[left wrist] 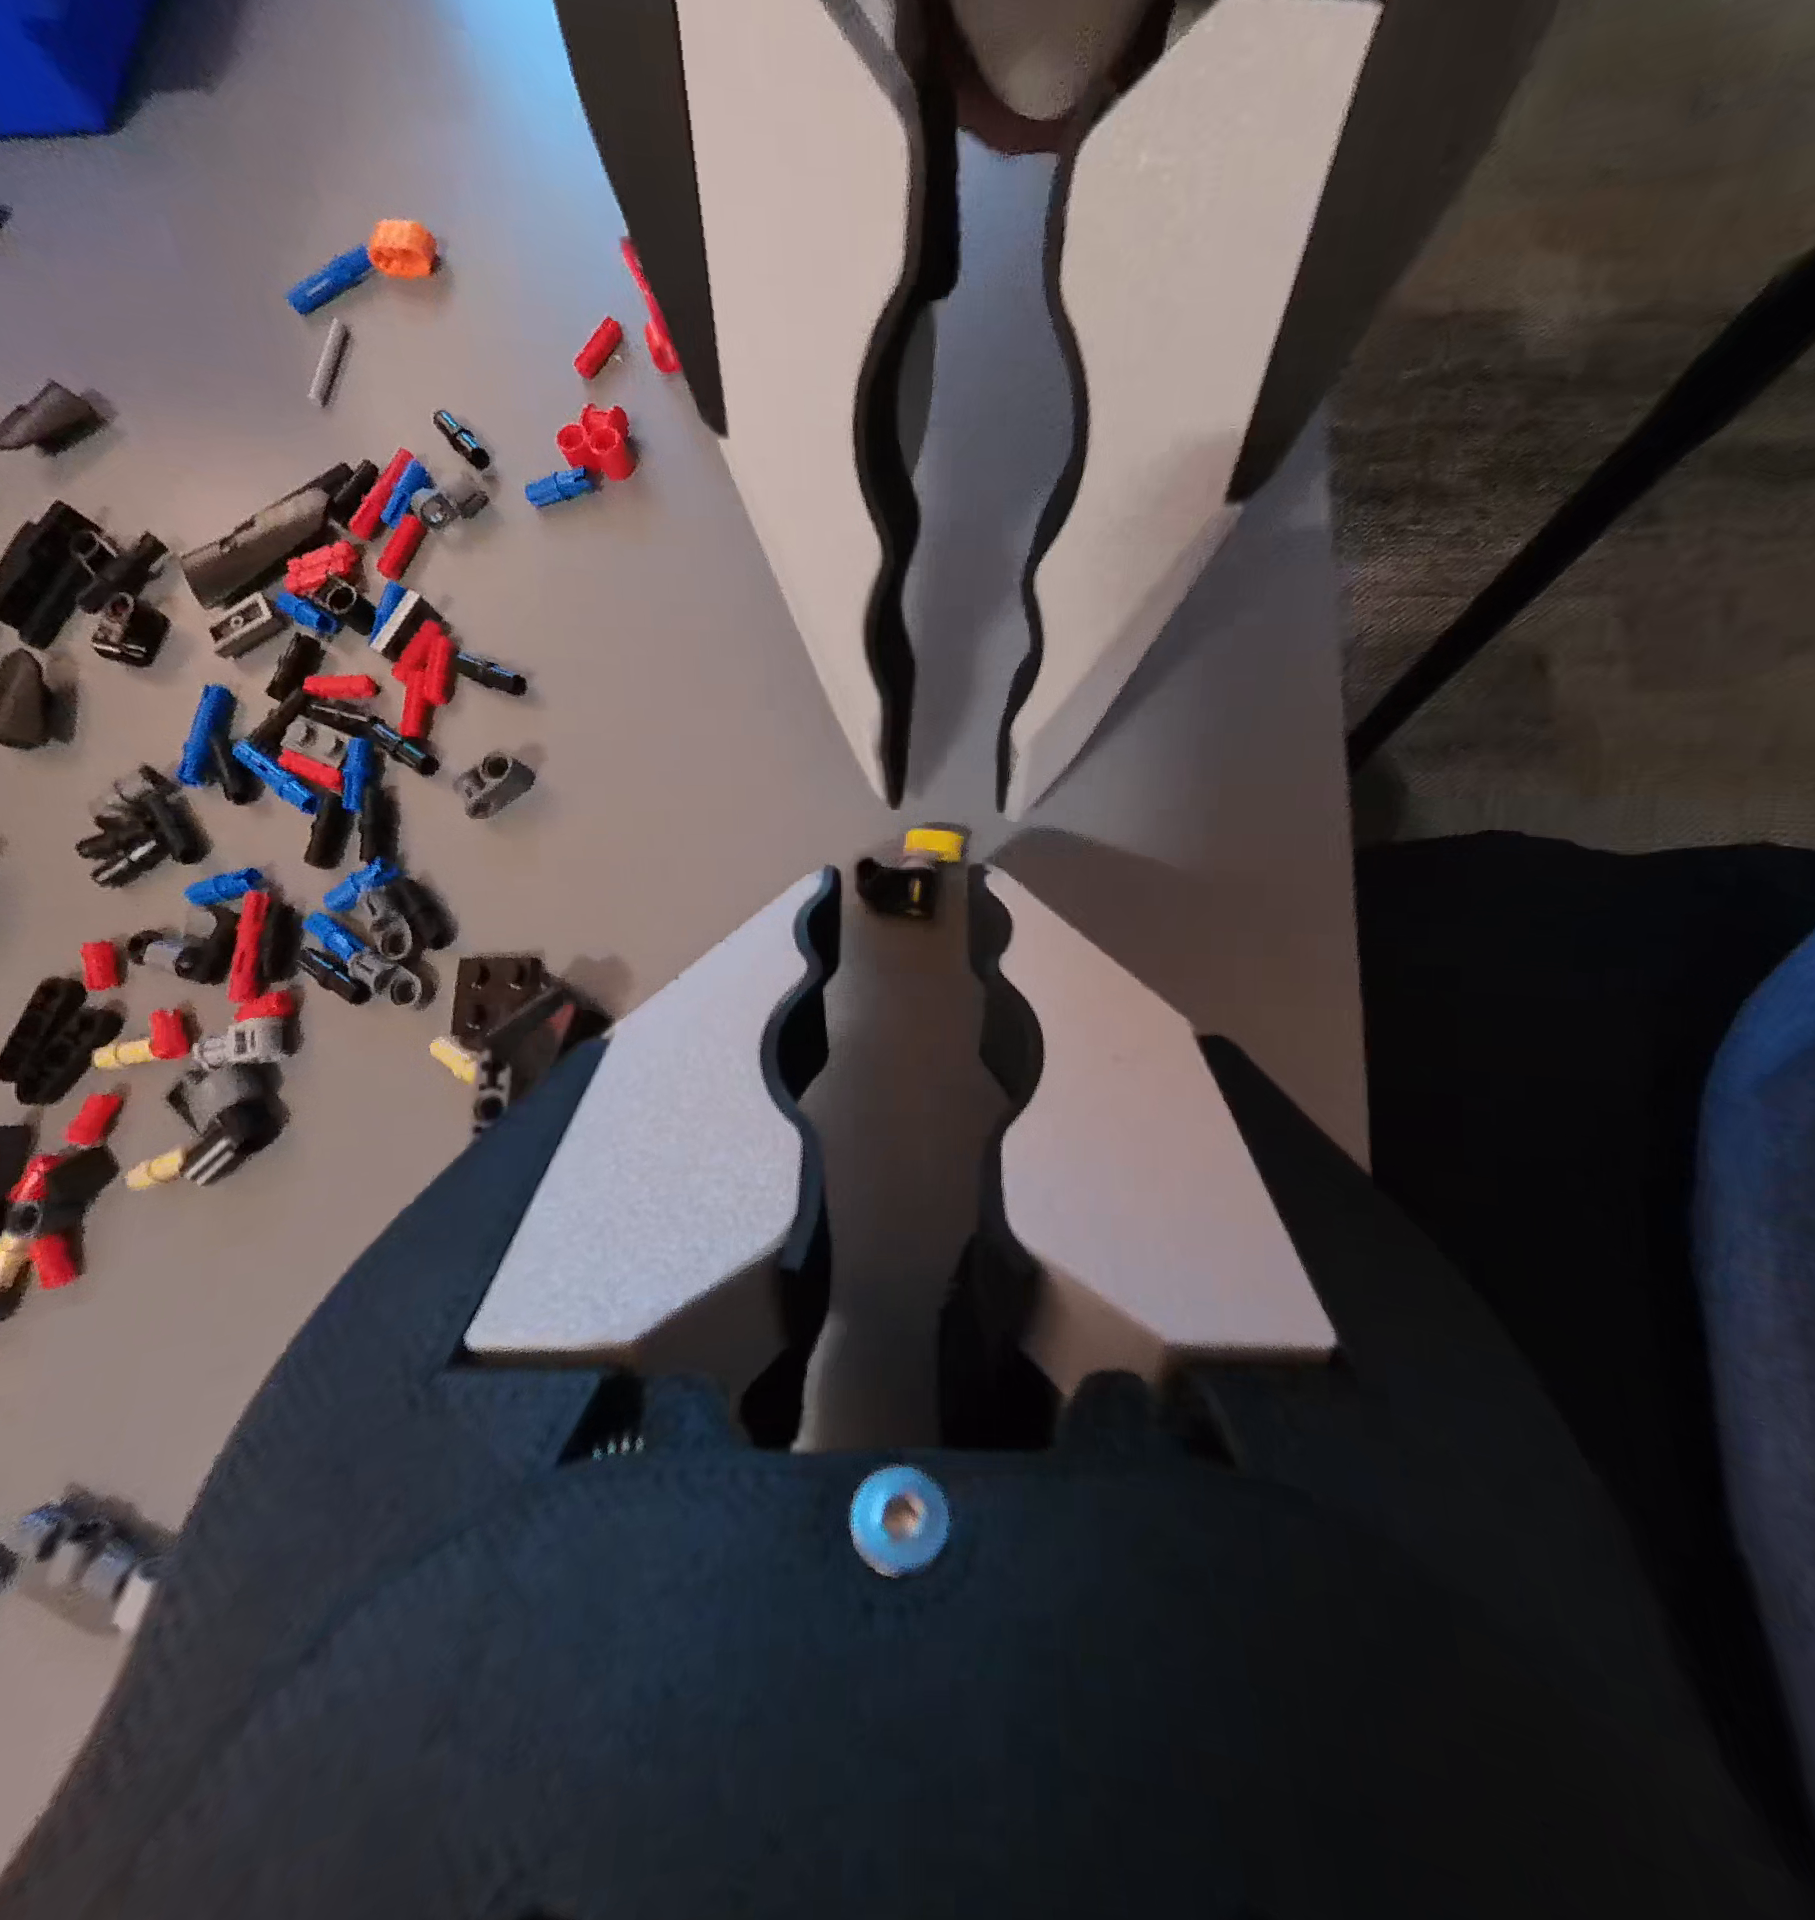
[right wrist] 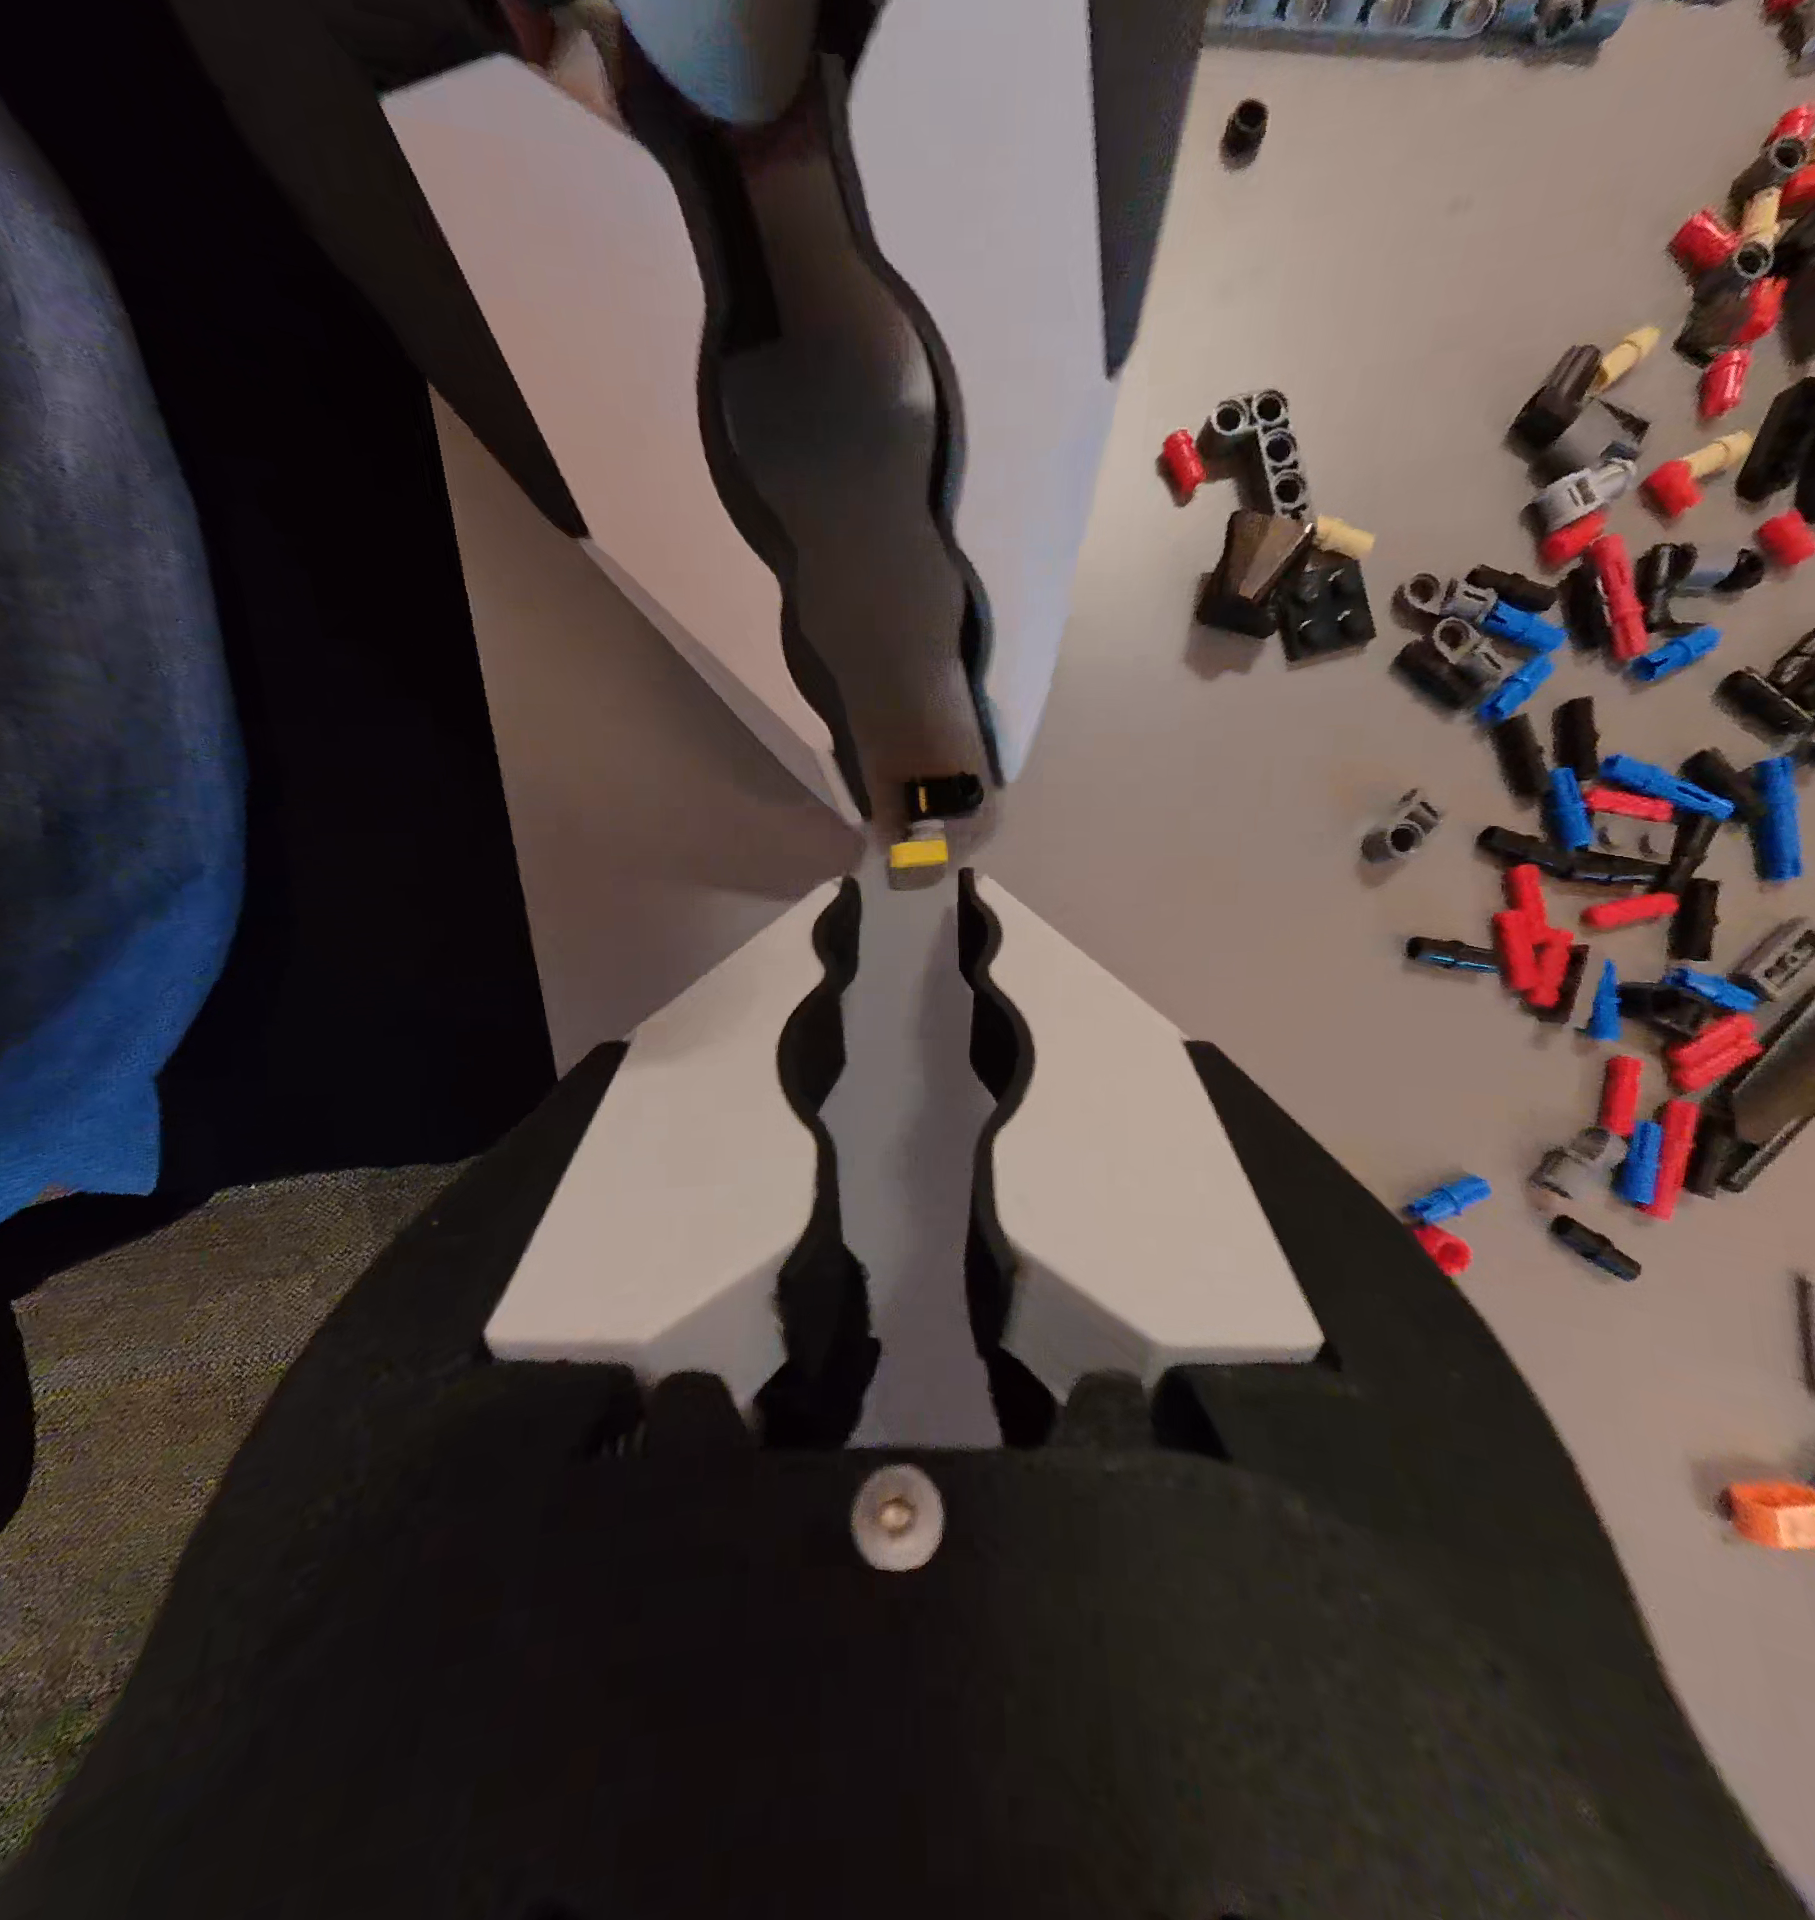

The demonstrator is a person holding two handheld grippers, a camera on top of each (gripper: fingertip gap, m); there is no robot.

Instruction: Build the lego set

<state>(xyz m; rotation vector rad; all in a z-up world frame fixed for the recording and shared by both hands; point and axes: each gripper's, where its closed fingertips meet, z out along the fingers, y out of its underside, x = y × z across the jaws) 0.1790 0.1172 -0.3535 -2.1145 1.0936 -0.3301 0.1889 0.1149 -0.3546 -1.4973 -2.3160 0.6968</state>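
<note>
Tabletop [left wrist: 674,675]: a pale grey surface; both grippers meet tip to tip just inside its near edge, where a dark strip borders it and carpet shows beyond.
Left gripper [left wrist: 903,878]: black body with pale grey fingers, seen from its own camera; the wavy black jaws stand slightly apart with a small black connector between the tips. Whether they truly pinch it I cannot tell.
Right gripper [right wrist: 908,883]: same build, facing the left one head on; its jaws are parted a little, their tips just short of the yellow-topped piece, not closed on it.
Loose pile [right wrist: 1630,810]: red, blue, black and grey pins, connectors and beams scattered over the tabletop away from the near edge, well apart from both grippers.
Black plate [right wrist: 1324,603]: a small square studded plate at the pile's nearer fringe, touching a dark sloped part.
Orange piece [left wrist: 402,247]: a small round part touching the end of a blue pin, lying apart from the main pile.
Black connector [left wrist: 895,888]: at the left gripper's tips, just beside the yellow-topped piece.
Yellow-topped piece [right wrist: 918,857]: a tiny grey part with a yellow face, between the two sets of tips, touching or nearly touching the black connector.
</note>
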